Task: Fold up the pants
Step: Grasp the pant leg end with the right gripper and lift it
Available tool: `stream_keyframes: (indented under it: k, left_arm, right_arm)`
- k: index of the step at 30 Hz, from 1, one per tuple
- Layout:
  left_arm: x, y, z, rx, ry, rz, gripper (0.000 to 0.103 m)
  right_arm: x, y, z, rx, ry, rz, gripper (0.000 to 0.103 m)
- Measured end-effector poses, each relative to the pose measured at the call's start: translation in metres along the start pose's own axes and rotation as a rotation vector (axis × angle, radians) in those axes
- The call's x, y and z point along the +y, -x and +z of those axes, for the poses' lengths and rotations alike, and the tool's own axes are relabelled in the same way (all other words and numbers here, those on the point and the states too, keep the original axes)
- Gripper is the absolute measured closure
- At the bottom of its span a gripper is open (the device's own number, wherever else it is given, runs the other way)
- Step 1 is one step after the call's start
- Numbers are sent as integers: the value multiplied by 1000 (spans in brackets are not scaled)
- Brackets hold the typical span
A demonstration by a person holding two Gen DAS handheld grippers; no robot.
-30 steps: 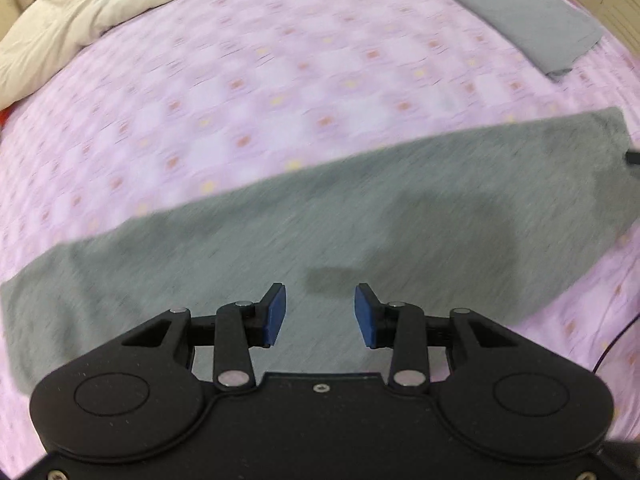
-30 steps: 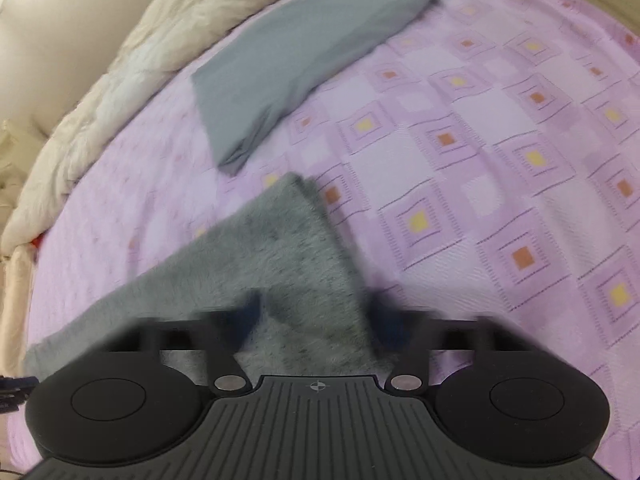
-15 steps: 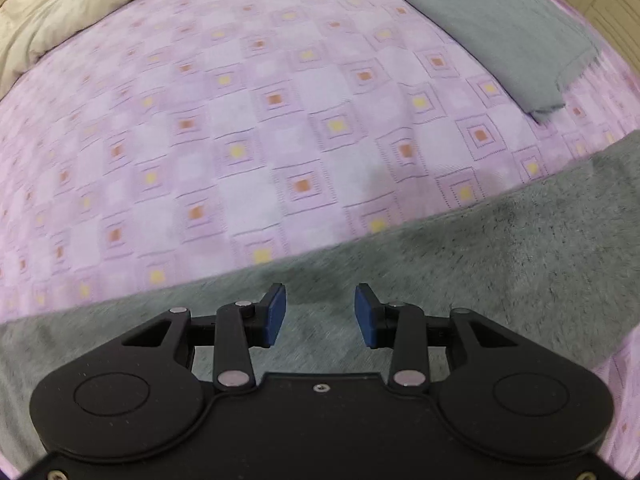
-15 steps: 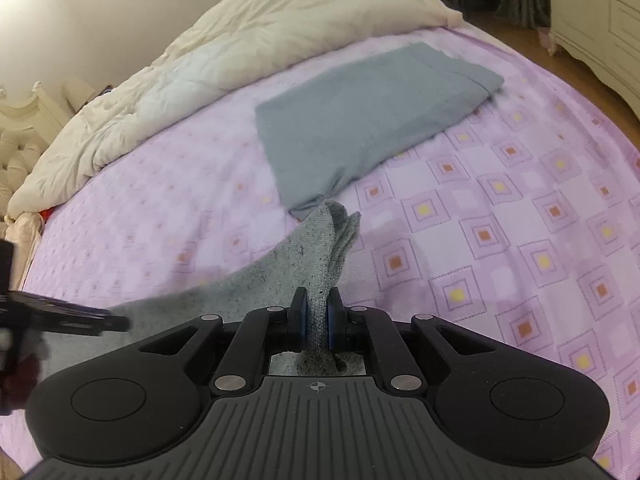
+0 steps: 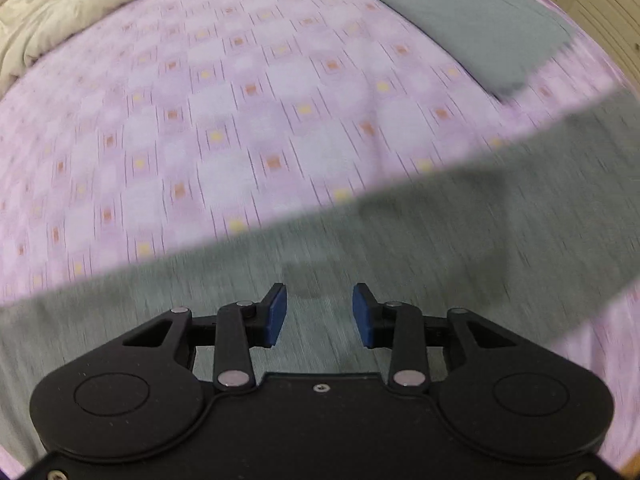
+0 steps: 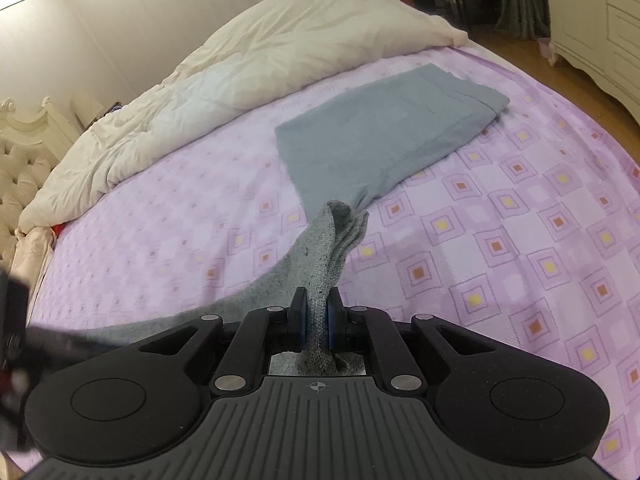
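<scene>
The right gripper pinches the grey pants above the bed, while the left gripper hangs half-open over them.

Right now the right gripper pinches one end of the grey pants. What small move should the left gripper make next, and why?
Probably lower the left gripper onto the grey pants and close. Its jaws stand open above the flat cloth and hold nothing, while the right gripper already pinches a lifted end. A second grip would let both hands carry the fold.
</scene>
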State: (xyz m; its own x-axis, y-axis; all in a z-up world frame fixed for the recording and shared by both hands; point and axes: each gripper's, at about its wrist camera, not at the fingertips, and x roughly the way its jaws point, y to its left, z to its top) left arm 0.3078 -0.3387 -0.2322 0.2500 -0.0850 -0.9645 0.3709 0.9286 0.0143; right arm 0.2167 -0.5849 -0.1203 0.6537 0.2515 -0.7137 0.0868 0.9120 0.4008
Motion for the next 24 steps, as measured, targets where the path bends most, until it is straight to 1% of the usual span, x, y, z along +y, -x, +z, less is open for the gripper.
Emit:
stream_keyframes:
  k: [3, 4, 6, 7, 8, 10, 11, 12, 15, 20, 24]
  left_arm:
    - [-12, -2, -22, 26, -11, -14, 59]
    - [-15, -7, -28, 45, -16, -17, 59]
    - [-24, -27, -36, 108, -36, -1, 59]
    - [-25, -34, -39, 117, -42, 3, 58]
    - [-25, -33, -39, 98, -43, -1, 58]
    - [-18, -27, -36, 103, -19, -28, 58]
    - [-11, -20, -35, 86, 3, -48, 58]
    - [-4, -14, -35, 65, 18, -47, 58]
    - [21, 5, -39, 19, 32, -19, 58]
    - [78, 25, -56, 0, 82, -3, 58]
    - [128, 42, -82, -12, 128, 19, 58]
  right_arm:
    - [6, 2, 0, -3, 3, -7, 94]
    - [7, 3, 0, -4, 7, -11, 94]
    - [12, 6, 2, -4, 17, -17, 94]
    - [17, 8, 3, -6, 26, -19, 94]
    - [21, 11, 3, -10, 35, -18, 94]
    - [33, 17, 5, -19, 56, -21, 94]
    - [39, 20, 6, -24, 62, -21, 94]
    - [47, 23, 8, -31, 69, -21, 94]
    - [74, 32, 12, -50, 100, -11, 94]
    - [143, 39, 11, -62, 199, 22, 94]
    - [198, 31, 2, -53, 244, 68, 94]
